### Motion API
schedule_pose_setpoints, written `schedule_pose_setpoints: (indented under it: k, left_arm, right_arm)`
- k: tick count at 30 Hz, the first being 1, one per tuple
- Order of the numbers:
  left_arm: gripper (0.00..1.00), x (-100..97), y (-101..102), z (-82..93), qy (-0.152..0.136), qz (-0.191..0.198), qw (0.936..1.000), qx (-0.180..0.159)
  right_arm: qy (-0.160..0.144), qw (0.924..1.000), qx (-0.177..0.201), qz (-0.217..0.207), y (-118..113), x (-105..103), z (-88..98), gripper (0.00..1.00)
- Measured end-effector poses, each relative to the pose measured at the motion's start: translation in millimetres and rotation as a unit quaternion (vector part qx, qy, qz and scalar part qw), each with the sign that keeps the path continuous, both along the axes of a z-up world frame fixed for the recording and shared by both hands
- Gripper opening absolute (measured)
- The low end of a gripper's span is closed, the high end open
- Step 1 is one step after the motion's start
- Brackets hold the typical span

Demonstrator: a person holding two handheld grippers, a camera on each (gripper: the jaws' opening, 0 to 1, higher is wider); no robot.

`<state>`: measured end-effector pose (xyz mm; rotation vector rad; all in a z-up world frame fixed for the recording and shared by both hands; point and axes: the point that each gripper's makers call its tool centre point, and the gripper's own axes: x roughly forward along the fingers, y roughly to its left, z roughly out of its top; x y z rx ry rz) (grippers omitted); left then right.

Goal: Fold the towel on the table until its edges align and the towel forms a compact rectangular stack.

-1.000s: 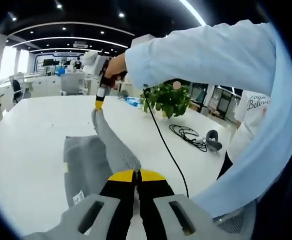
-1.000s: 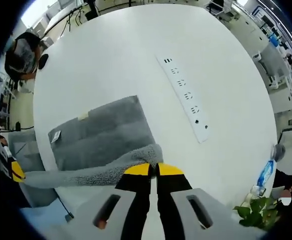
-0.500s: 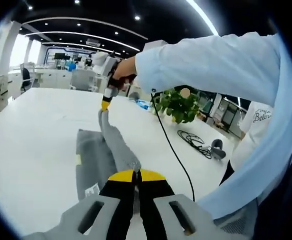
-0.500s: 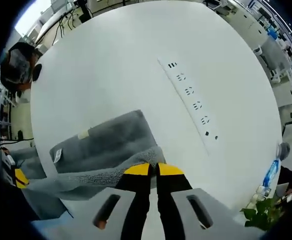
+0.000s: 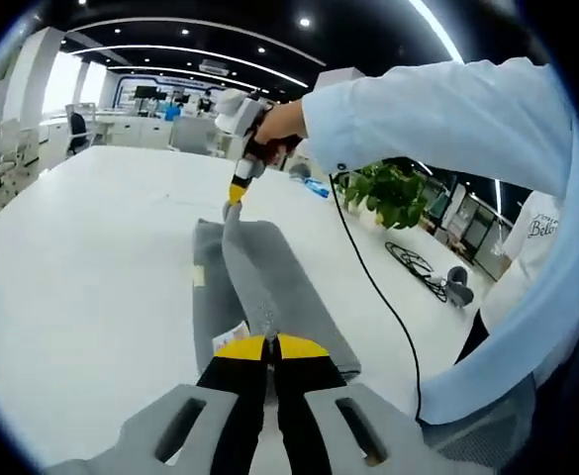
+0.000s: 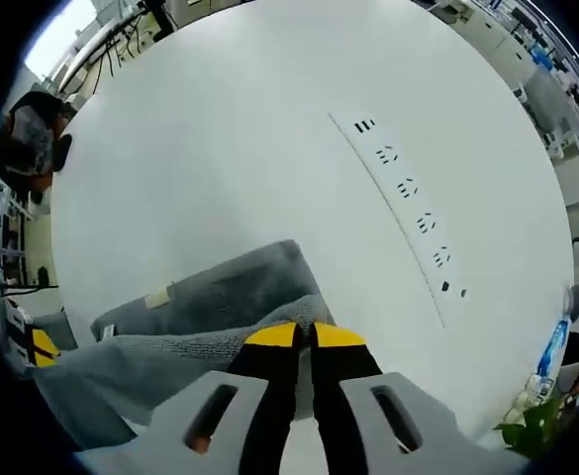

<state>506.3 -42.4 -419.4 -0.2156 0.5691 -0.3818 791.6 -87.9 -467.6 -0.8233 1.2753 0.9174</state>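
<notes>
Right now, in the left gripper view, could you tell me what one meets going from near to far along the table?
Left gripper → grey towel → right gripper → potted plant

Open office with dark ceiling (image 5: pixel 170 25), strip lights, bright windows (image 5: pixel 56 84), desks.

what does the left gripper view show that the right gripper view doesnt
Left gripper view: a person's hand and light blue sleeve holding the right gripper, a coiled black cable on the table, and the dark office ceiling with lights.

Right gripper view: a white power strip lying on the table, seen from above.

Both: the grey towel with one edge lifted and pinched at each end by the shut grippers, the left gripper, and a potted plant.
</notes>
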Motion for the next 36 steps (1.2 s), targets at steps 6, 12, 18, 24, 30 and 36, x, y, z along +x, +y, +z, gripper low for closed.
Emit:
schedule_pose_setpoints:
  k: [6,12,18,24,30,36]
  left_arm:
    - [0.03,0.6,6,-13.6,0.014,0.003,0.9999,-0.001]
    - [0.03,-2.3,14,-31.9,0.044,0.014,0.9989,0.000]
    - [0.03,-3.1,17,-42.0,0.063,0.011,0.9979,0.012]
    - [0.03,-5.4,18,-55.5,0.081,0.001,0.9962,0.032]
    - [0.03,-7.3,17,-64.8,0.093,-0.012,0.9942,0.054]
    - [0.04,-9.3,18,-73.8,0.108,-0.016,0.9921,0.061]
  right_arm:
    - [0.010,0.9999,0.002,-0.008,9,6,-13.9,0.03]
    - [0.016,0.9998,0.012,-0.002,23,7,-24.3,0.03]
    - [0.013,0.9997,0.019,0.008,32,8,-29.7,0.04]
    - [0.005,0.9994,0.028,0.020,40,10,-35.2,0.04]
    - [0.002,0.9990,0.031,0.031,44,9,-40.8,0.03]
    - [-0.003,0.9981,0.038,0.048,50,3,-45.2,0.03]
